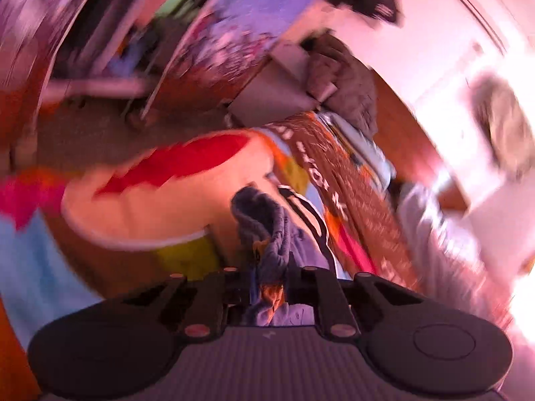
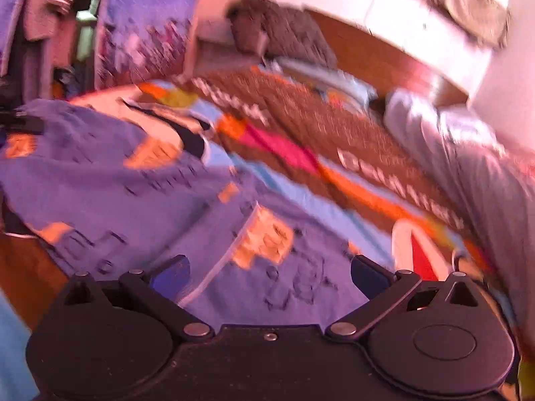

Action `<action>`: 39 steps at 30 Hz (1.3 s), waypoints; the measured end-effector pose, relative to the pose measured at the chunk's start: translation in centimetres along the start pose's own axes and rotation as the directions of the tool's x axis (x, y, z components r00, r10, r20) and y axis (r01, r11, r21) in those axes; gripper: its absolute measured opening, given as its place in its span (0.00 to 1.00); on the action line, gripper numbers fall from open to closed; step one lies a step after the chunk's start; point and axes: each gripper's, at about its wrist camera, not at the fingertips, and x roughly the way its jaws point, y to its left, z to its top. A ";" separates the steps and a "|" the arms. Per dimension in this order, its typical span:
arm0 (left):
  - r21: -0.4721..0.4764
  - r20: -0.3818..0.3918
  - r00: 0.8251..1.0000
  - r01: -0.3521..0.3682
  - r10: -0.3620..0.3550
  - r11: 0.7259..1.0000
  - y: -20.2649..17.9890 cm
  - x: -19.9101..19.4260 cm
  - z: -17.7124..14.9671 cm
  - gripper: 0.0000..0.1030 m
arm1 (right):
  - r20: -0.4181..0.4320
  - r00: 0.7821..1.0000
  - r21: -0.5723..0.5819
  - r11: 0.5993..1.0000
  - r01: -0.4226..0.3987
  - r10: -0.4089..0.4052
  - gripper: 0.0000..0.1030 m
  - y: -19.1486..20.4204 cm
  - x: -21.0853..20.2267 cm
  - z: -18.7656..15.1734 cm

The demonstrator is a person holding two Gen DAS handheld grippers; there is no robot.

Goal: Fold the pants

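bedspread (image 2: 334, 180): colourful patchwork | pillow (image 2: 468, 167): grey, beside wall | headboard (image 2: 384, 63): wooden

Both views carry a strong pink-purple cast. Heavy motion blur smears everything beyond the gripper bodies, which stay sharp. Fisheye bending curves lines toward the dark corners. Glare burns out the white wall (image 1: 434, 50) right of the patterned bedspread (image 2: 334, 153); that side is brightest.

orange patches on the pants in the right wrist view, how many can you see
About 6, blurred. Largest orange patch sits just ahead of the open right gripper; others at centre left, far left, lower left, and two small. Folds may hide more.
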 end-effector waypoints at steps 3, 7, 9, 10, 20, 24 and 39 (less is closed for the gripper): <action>0.111 0.009 1.000 -0.005 0.004 0.994 -3.9 -0.8 0.6 0.14 | 0.003 0.995 -0.042 0.994 -0.099 0.099 0.99 0.4 0.1 0.3; 0.222 0.035 0.999 -0.011 0.003 0.975 -8.1 -1.5 0.8 0.14 | 0.039 0.982 0.025 0.982 -0.188 0.187 0.99 -2.4 -0.3 0.9; 0.268 0.040 0.999 -0.022 0.012 0.963 -9.6 -2.0 0.5 0.14 | 0.050 0.974 0.030 0.974 -0.223 0.221 0.99 -4.0 -0.7 0.9; 0.280 0.039 0.999 -0.030 0.020 0.960 -10.1 -2.2 0.2 0.14 | 0.058 0.970 0.037 0.971 -0.238 0.236 0.99 -5.0 -0.8 0.7; 0.300 0.028 0.998 -0.063 0.057 0.952 -12.4 -3.8 -2.3 0.14 | 0.084 0.961 0.103 0.957 -0.271 0.263 0.99 -11.7 -1.5 -1.4; 0.319 0.030 0.998 -0.055 0.048 0.946 -14.0 -3.9 -3.0 0.14 | 0.097 0.951 0.156 0.940 -0.304 0.292 0.99 -14.0 -2.0 -2.0; 0.546 0.019 0.999 -0.033 0.027 0.837 -24.5 -4.2 -8.4 0.14 | 0.160 0.958 0.392 0.875 -0.285 0.240 0.99 -23.8 -2.6 -4.7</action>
